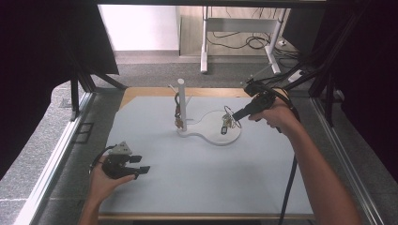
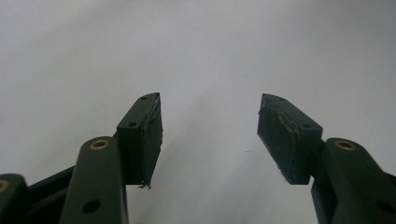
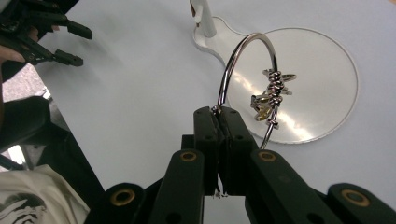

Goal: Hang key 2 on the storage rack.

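Holding the metal ring [image 3: 243,56] in your right tool [image 3: 218,112], you have its jaws clamped together on the wire, with the keys [image 3: 271,95] dangling from the far side of the loop. In the high view, that ring [image 1: 231,117] hangs above the round white base [image 1: 211,136] of the stand, just right of the upright post [image 1: 181,105], where another bunch [image 1: 178,115] hangs. Your left tool [image 1: 141,165] rests low at the near left of the worktop [image 1: 197,178], its 2 jaws apart with nothing between them.
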A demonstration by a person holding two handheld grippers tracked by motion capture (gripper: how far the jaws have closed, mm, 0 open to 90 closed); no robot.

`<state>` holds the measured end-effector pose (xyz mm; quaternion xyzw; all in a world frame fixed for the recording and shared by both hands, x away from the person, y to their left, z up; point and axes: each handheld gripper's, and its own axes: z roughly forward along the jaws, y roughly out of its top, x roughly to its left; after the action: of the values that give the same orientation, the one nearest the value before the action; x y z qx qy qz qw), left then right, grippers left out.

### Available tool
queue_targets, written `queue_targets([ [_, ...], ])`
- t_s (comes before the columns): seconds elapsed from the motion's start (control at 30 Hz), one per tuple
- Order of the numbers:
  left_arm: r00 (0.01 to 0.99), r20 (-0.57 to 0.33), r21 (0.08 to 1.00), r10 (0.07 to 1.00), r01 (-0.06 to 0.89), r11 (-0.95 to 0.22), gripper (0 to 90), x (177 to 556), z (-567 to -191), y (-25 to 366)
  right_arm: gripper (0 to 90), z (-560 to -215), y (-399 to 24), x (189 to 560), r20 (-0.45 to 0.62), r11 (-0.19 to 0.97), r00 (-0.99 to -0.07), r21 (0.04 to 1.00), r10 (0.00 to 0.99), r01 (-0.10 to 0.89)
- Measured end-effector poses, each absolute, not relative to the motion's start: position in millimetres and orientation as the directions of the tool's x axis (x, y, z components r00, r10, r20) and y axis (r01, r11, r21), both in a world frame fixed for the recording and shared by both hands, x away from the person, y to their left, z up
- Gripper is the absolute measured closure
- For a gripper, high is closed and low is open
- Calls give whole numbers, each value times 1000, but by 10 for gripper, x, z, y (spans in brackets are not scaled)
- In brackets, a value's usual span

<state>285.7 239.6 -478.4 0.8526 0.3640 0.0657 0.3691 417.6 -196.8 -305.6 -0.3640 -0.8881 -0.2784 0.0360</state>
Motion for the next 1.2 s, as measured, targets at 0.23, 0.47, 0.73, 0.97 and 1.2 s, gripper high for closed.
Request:
queue_targets([
  [0.23,724,-160,681,671,573,-456,406,2853,-4775,2419,872,-3041,-1915,4260,271,576,-726,463,631,674],
  [0.47,716,-176,684,675,582,-439,406,2860,-4795,2454,872,-3035,-1870,4326,267,562,-719,474,641,677],
  [0.73,713,-186,679,676,591,-435,406,2866,-4809,2462,872,-3062,-1822,4424,269,556,-714,474,646,683],
  [0.97,714,-189,680,675,591,-435,406,2862,-4806,2464,872,-3070,-1764,4503,266,557,-710,468,652,686],
  [1.2,717,-189,679,671,589,-438,406,2860,-4803,2468,872,-3100,-1647,4559,269,562,-715,466,645,683],
])
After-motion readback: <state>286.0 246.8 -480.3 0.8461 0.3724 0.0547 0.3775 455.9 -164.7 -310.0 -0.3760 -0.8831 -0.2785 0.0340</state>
